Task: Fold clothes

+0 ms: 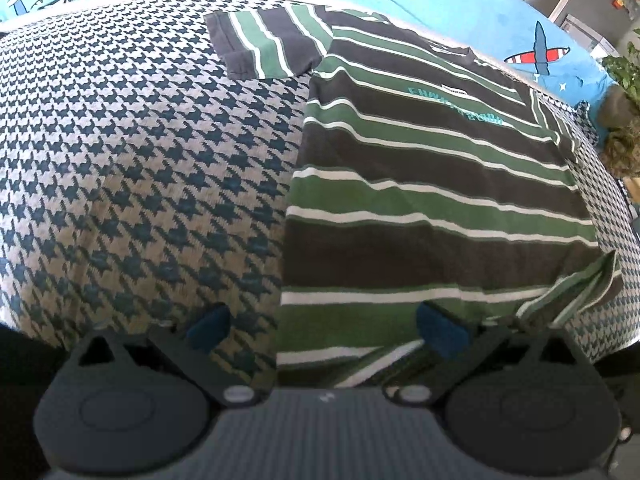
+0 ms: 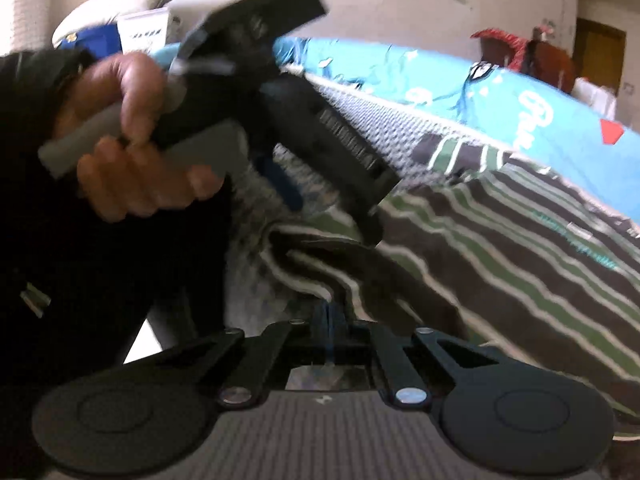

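Lying flat on the houndstooth blanket, the striped shirt in green, dark brown and white, with teal lettering across the chest. Spreading one short sleeve sideways from the shirt, toward the far edge of the blanket. Bordering the blanket on the far side of the shirt, a bright blue sheet with cartoon planes.

Hovering over the near left edge of the shirt, the left gripper with jaws standing wide apart, one blue pad above the blanket and the other above the hem, gripping nothing. Being held by a hand in a dark sleeve (seen in the right wrist view, rather blurred).

Pinching a bunched fold of the shirt at its near right corner, the right gripper with jaws pressed together on the cloth. Rising in wrinkles from the blanket around this grip, the fabric.
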A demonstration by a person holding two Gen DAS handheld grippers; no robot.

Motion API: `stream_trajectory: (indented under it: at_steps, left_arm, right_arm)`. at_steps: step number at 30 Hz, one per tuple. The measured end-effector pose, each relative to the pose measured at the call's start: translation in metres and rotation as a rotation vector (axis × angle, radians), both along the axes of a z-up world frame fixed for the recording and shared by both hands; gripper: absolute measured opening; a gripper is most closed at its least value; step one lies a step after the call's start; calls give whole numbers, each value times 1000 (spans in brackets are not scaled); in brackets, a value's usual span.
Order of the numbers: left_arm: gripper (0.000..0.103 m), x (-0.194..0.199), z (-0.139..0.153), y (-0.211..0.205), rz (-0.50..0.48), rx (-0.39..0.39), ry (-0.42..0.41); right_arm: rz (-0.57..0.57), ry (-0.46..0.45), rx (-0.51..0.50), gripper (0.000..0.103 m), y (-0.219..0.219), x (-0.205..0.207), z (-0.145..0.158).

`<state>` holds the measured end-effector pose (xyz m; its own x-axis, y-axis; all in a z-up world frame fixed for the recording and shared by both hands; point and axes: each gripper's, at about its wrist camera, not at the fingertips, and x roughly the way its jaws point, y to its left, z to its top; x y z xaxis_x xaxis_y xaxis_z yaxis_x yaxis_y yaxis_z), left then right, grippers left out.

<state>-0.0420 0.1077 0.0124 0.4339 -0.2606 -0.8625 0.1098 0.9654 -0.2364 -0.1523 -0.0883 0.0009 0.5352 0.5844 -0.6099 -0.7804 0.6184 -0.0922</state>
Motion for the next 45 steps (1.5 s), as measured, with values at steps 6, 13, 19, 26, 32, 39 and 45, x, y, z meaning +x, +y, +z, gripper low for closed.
stream_trajectory:
  at_steps: [6, 13, 19, 26, 32, 39, 45]
  left_arm:
    - [103, -11, 2, 1, -2, 2, 2]
    - [103, -17, 0, 0, -12, -19, 1]
    - [103, -15, 1, -4, -15, -48, -22]
    - [103, -4, 2, -18, -24, -68, -48]
    - [103, -2, 0, -25, -16, -71, -87]
    - [103, -8, 0, -25, -25, -70, -119]
    - [103, -9, 0, -22, -14, -95, -119]
  right_arm:
    - [66, 70, -26, 3, 12, -1, -14]
    - [-60, 40, 37, 4, -7, 12, -1]
    - [-264, -19, 83, 4, -36, 13, 16]
    - [-548, -84, 118, 5, -79, -3, 24]
    - [-843, -179, 122, 13, -114, -11, 38]
    - [-1039, -148, 103, 13, -137, 4, 35]
    - [-1066, -108, 90, 13, -139, 23, 27]
